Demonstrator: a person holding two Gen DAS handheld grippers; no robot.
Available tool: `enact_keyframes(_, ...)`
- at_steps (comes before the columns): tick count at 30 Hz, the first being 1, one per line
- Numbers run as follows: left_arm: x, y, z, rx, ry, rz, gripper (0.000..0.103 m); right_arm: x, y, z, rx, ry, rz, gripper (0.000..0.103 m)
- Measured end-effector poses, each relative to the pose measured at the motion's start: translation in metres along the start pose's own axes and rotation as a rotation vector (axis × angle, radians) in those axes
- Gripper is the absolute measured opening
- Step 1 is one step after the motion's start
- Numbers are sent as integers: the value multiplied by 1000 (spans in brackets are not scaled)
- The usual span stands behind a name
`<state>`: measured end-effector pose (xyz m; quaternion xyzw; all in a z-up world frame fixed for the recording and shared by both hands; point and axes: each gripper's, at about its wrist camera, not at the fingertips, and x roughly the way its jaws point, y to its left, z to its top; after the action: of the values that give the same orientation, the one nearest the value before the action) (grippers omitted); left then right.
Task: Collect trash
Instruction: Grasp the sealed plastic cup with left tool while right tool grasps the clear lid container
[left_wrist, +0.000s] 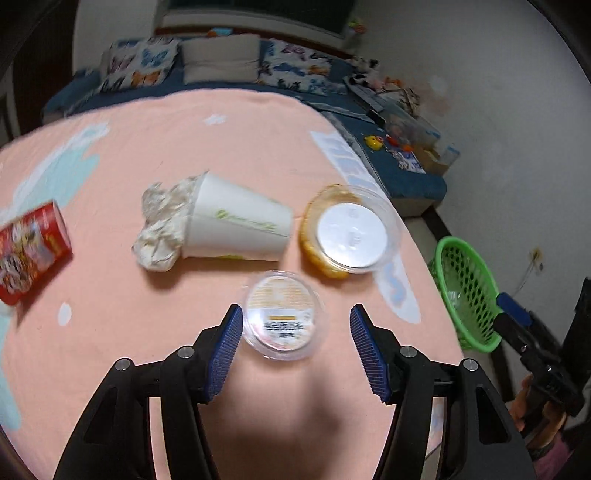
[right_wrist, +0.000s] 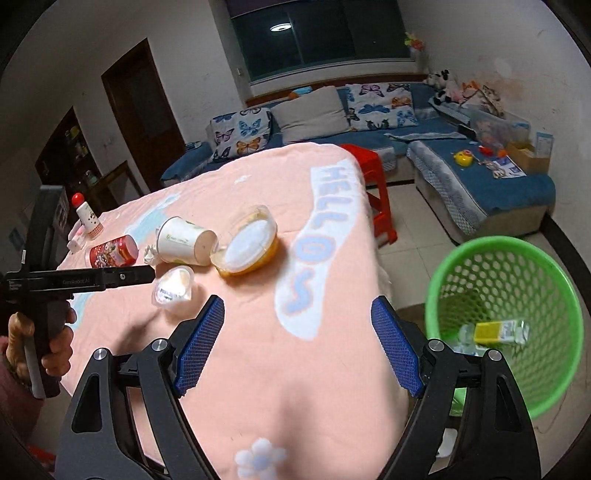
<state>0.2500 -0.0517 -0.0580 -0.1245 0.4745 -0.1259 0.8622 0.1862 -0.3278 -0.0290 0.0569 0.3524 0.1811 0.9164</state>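
my left gripper (left_wrist: 295, 347) hangs with jaws apart over the small clear cup (left_wrist: 282, 314) on the tabletop (left_wrist: 258, 140), at twelve o'clock from it, and i fear one pad only pushes this light cup away.

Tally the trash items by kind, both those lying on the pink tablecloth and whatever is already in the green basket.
On the cloth:
White paper cup, on its side: 1
Crumpled paper: 1
Red snack can, on its side: 1
Clear plastic containers: 2, large and small
In the green basket:
Plastic bottle with yellow label: 1
Total: 6
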Motion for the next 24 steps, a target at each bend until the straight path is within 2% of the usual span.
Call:
enact_keyframes(2, 4, 8, 1, -21, 21, -23, 54, 6, 5, 4, -8, 6, 6, 80)
enact_keyframes(10, 28, 19, 0, -64, 71, -36, 50, 26, 12, 16, 3, 35, 23, 75)
enact_keyframes(24, 22, 27, -8, -86, 57, -47, 50, 54, 19, 22, 12, 74, 40, 72)
